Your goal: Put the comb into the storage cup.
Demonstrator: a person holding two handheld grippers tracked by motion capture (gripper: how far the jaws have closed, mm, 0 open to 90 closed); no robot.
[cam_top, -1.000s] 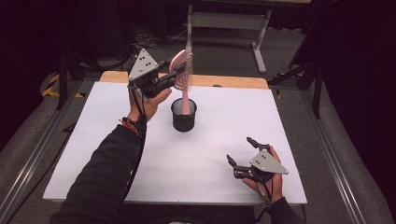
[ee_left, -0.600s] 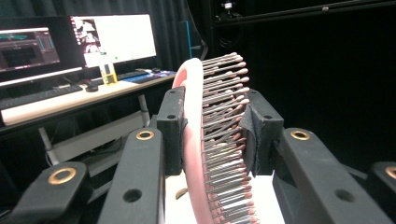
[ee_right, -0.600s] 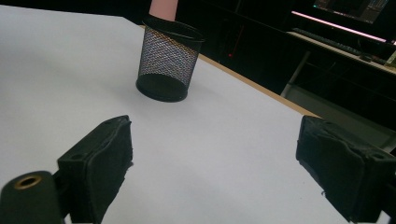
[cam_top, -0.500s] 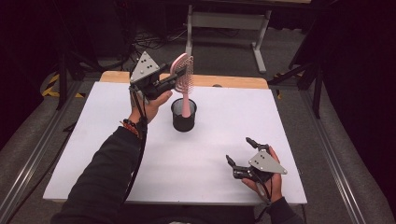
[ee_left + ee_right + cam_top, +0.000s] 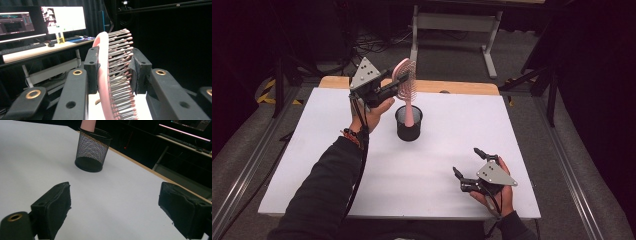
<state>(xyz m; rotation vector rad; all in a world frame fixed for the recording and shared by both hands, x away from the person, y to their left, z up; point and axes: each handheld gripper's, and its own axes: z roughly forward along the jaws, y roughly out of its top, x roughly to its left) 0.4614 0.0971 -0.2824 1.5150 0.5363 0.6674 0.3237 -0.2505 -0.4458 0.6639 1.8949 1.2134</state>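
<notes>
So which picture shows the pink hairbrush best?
The high view: the whole pink hairbrush stands with its handle in the black mesh cup, its head pinched by the left tongs. The left gripper view shows its bristles close up; the right gripper view, just the handle.

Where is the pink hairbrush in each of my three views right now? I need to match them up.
High view: the pink hairbrush stands upper centre, head clamped by the left gripper, handle down inside the black mesh cup.
Left gripper view: brush head in the centre, bristles facing right, squeezed between the two jaws.
Right gripper view: just the pink handle at the top edge, rising out of the cup.
Shared landmark: the mesh cup on the white table.
</notes>
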